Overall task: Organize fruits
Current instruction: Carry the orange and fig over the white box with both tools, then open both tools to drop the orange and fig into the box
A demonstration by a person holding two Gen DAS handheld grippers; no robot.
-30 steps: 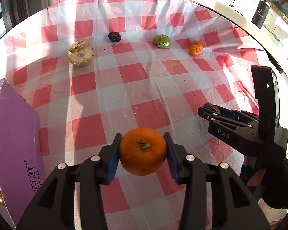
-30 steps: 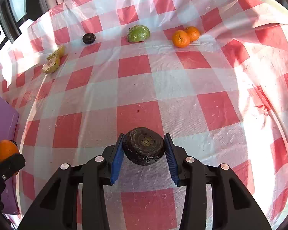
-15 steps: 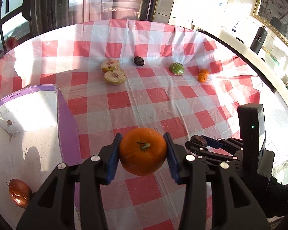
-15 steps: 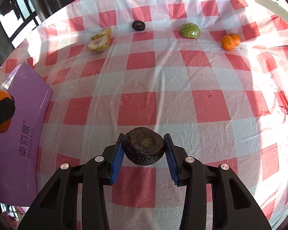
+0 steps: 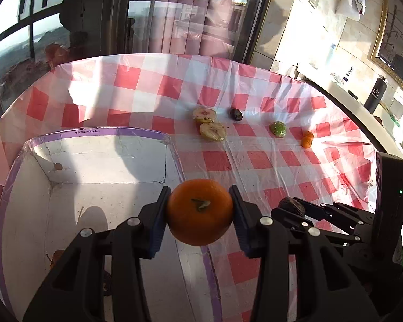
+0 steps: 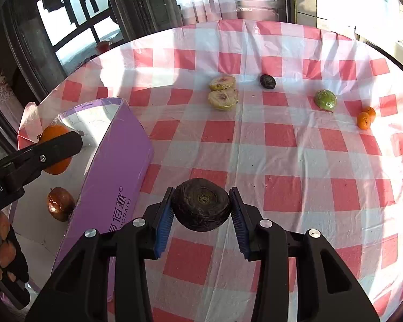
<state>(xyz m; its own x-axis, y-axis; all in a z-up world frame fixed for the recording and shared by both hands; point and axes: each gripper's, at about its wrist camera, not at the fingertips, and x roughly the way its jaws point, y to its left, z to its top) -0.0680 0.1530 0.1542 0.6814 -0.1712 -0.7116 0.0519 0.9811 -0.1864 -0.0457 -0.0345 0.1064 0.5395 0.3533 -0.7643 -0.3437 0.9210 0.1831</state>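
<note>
- We're clamping an orange [image 5: 200, 212] in the left gripper [image 5: 200, 213], pads squeezing it from both sides, stem facing us, so it's riding securely and not rolling out.
- We're holding it right over the near right wall of the purple box [image 5: 172, 145], probably lining up to drop it inside.
- We're gripping a dark wrinkled fruit [image 6: 201, 204] in the right gripper [image 6: 201, 206] the same way, blue pads [image 6: 164, 225] pinching its flanks; it's hanging above the checkered tablecloth [image 6: 282, 161], just beside the box's outer purple side.
- We're seeing a brownish fruit [image 6: 60, 207] already lying on the box's white floor, so the box looks like the collecting spot.
- We're still looking at leftovers lined up toward the far edge of the cloth: two cut pale halves [image 6: 223, 94], a small dark fruit [image 6: 267, 81], a green one [image 6: 325, 99], and two little oranges [image 6: 365, 117] toward the far right edge, touching each other.
- We're guessing the job's around halfway, tops.
</note>
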